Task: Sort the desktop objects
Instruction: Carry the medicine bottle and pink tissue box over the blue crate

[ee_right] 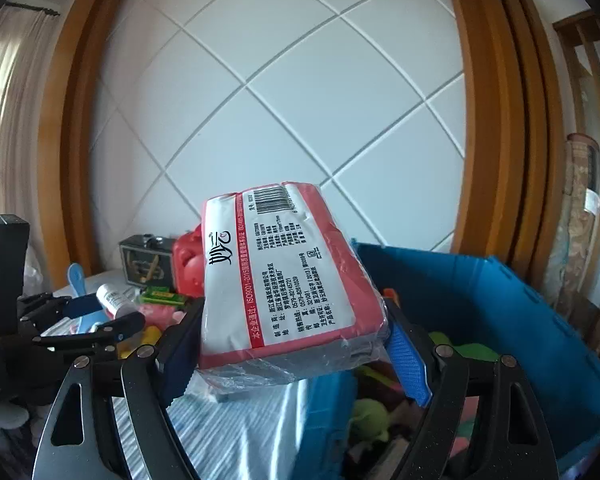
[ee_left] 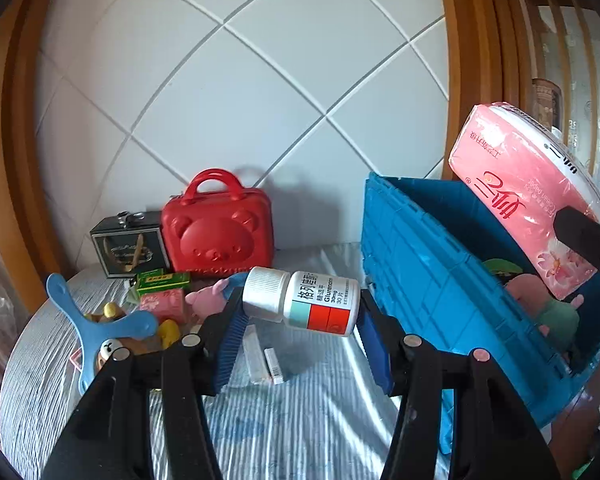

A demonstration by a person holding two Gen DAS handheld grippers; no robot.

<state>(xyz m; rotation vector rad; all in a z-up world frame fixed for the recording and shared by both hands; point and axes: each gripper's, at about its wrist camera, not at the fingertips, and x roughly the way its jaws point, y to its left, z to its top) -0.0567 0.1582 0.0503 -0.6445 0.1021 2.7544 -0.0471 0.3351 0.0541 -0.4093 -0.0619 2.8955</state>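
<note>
Carrying things to blue bin (ee_left: pixel 416 264) at 3 o'clock. Left gripper (ee_left: pixel 300 312) jaws squeezing pill bottle (ee_left: pixel 304 300); right gripper (ee_right: pixel 292 336) jaws squeezing tissue pack (ee_right: pixel 284 280). Next, I think: going over bin, letting go.

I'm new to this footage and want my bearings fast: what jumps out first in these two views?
Two held items dominate: the left gripper clamps a white medicine bottle sideways above the striped tablecloth, and the right gripper grips a pink tissue pack raised beside the blue crate. Next comes the red bear-faced case against the white wall, behind a clutter of small toys.
</note>
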